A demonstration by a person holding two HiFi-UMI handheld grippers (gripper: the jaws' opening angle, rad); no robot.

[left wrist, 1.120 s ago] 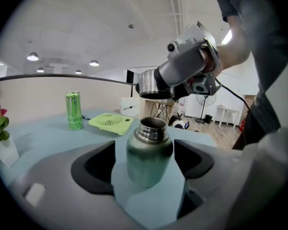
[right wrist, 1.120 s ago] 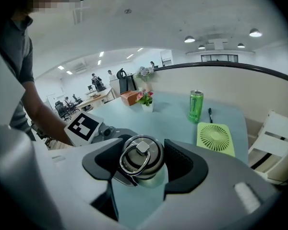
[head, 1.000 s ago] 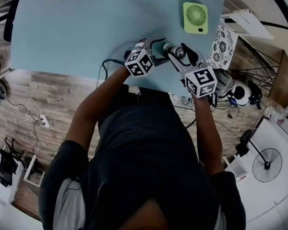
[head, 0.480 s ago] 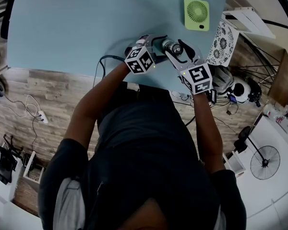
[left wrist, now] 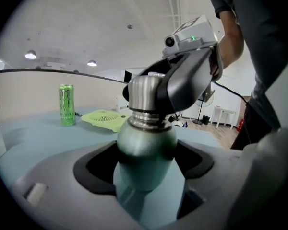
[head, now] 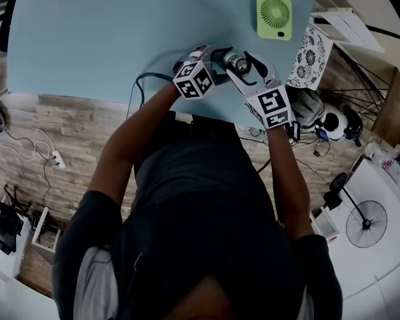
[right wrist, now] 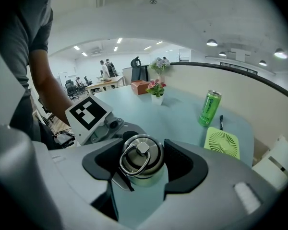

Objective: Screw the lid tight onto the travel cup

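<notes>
The travel cup has a pale green body (left wrist: 146, 147) and a steel lid (left wrist: 145, 95) with a ring on top (right wrist: 134, 159). It stands upright near the front edge of the light blue table (head: 87, 39). My left gripper (left wrist: 146, 164) is shut on the cup's body from the left. My right gripper (right wrist: 143, 163) comes in from the right and is shut on the lid, one pad at each side. In the head view the cup (head: 231, 61) shows between the left gripper (head: 210, 62) and the right gripper (head: 243, 69).
A flat green fan (head: 275, 8) lies behind the cup to the right, with a green can (right wrist: 209, 108) and a pen (right wrist: 221, 122) near it. Flowers (right wrist: 157, 87) and an orange box (right wrist: 140, 86) stand farther back. A black cable (head: 143, 82) trails over the front edge.
The right gripper has turned a little round the lid, its marker cube swinging nearer the table. The left gripper keeps its hold on the body.
</notes>
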